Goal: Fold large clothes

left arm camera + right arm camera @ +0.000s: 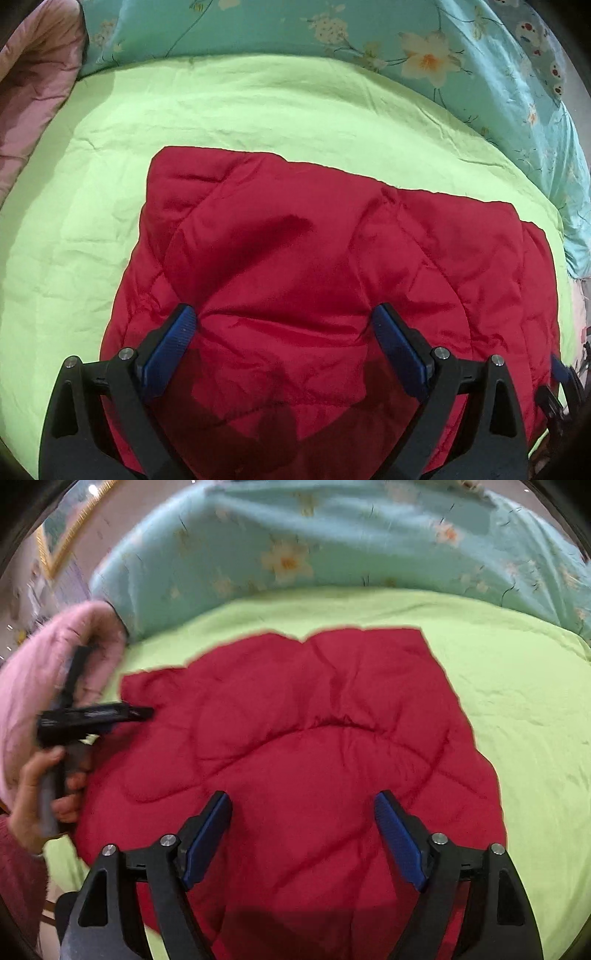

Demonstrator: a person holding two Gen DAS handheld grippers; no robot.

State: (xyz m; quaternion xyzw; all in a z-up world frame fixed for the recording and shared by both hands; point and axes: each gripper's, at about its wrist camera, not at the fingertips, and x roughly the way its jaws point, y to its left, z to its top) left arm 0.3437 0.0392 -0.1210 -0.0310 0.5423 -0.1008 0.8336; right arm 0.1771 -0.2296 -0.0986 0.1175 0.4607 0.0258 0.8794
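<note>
Now the red jacket [325, 280] is seen lying folded and flat on the green sheet [258, 118] of the bed. Both the left gripper [284, 325] and right gripper [303, 812] are held over it, jaws wide open, nothing gripped. Probably another fold is called for, needing an edge to be pinched.

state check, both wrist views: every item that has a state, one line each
red quilted garment: lying folded and flat on the sheet, puffy, not gripped
left gripper: open above the garment, fingers empty
right gripper: open above the garment, fingers empty
green sheet: spread, lightly wrinkled
floral quilt: bunched behind the sheet
</note>
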